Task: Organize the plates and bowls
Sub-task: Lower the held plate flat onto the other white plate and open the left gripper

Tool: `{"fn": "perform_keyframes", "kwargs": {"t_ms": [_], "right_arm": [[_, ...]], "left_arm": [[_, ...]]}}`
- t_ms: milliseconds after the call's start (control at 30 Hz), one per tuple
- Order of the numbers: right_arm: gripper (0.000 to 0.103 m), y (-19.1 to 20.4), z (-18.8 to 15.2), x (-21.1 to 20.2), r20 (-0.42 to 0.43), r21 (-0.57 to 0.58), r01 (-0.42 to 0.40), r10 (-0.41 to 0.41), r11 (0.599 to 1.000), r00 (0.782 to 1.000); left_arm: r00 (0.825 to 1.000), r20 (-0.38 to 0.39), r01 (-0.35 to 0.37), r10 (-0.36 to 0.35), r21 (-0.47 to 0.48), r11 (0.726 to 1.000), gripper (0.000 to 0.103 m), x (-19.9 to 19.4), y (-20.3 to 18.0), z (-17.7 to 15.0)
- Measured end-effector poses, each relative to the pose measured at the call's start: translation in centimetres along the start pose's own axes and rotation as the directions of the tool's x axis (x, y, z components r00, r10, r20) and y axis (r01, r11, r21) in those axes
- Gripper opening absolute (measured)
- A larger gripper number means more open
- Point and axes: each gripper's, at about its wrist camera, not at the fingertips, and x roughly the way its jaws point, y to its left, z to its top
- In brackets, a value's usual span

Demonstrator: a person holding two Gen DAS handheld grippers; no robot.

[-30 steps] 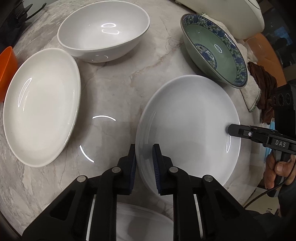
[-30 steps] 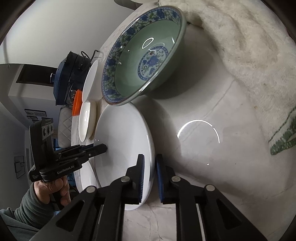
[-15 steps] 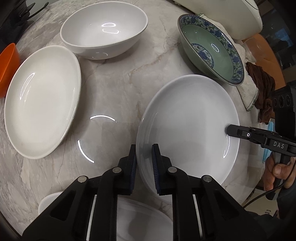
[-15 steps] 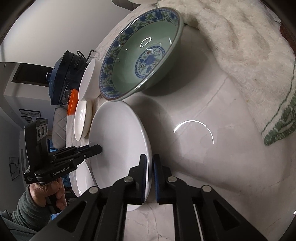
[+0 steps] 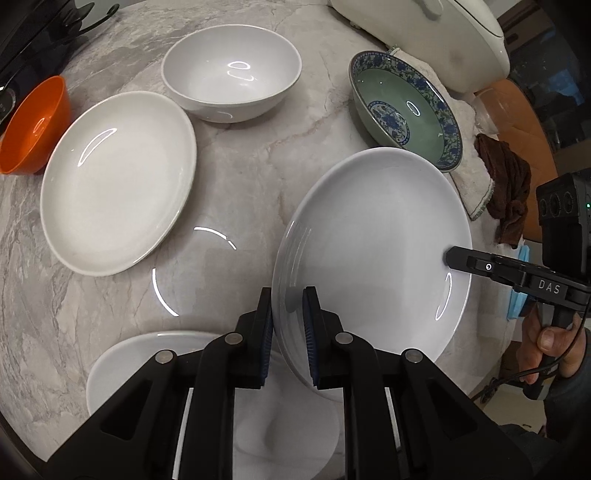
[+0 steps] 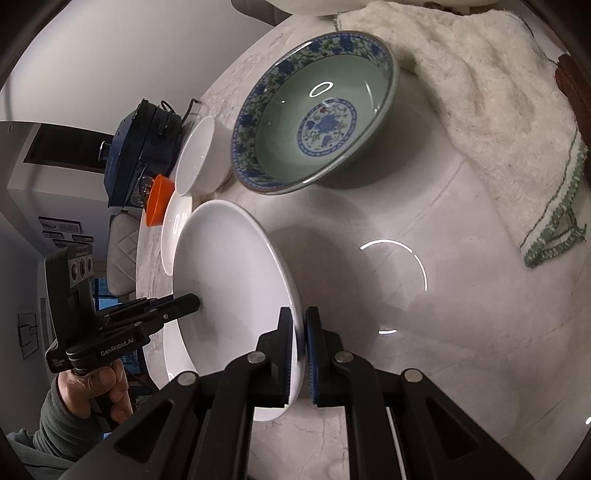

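A large white plate (image 5: pixel 373 240) hangs tilted above the marble table (image 5: pixel 240 177), held at two opposite edges. My left gripper (image 5: pixel 288 306) is shut on its near rim, blue pads pressing both faces. My right gripper (image 6: pixel 300 325) is shut on the opposite rim of the same plate (image 6: pixel 229 277). Each wrist view shows the other gripper at the plate's far edge: the right gripper (image 5: pixel 448 256) and the left gripper (image 6: pixel 195 302). A second white plate (image 5: pixel 118 181) lies at the left, and a third plate (image 5: pixel 147 362) sits below my left gripper.
A white bowl (image 5: pixel 231 70) and a green bowl with blue floral rim (image 5: pixel 406 110) stand at the back. An orange bowl (image 5: pixel 35 125) is far left. A white towel (image 6: pixel 498 110), a brown cloth (image 5: pixel 506 192) and a white appliance (image 5: pixel 424 33) line the right side.
Both grippers have risen with the plate, lifting it off the table. The table and other dishes look farther away, and the plate under my left gripper has come into view.
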Motion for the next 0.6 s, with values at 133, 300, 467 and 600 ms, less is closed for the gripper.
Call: {"fn": "perform_keyframes", "kwargs": {"t_ms": [133,300,467,600], "right_arm": [[0.01,2.7,-0.5,-0.3,-0.016,-0.031,-0.009,0.009,0.999,1.0],[0.01,6.5,-1.3,0.4,-0.057,-0.068,-0.038,0.034,0.997,0.998],[0.01,10.7,-2.7,2.8,-0.118,-0.136,-0.059,0.043,0.989,0.992],[0.01,13.5,-4.0,5.4,-0.174,-0.177,-0.07,0.039,0.982,0.984]], "left_arm": [[1.0,0.026,0.003,-0.002,-0.027,1.0,0.014,-3.3,1.3,-1.9],[0.999,0.05,0.003,0.002,-0.089,0.996,0.014,-7.1,4.2,-5.8],[0.998,0.065,-0.005,0.017,-0.175,0.984,0.014,-9.8,9.0,-11.5],[0.998,0.059,-0.01,0.025,-0.243,0.97,0.014,-10.2,12.2,-15.3]]}}
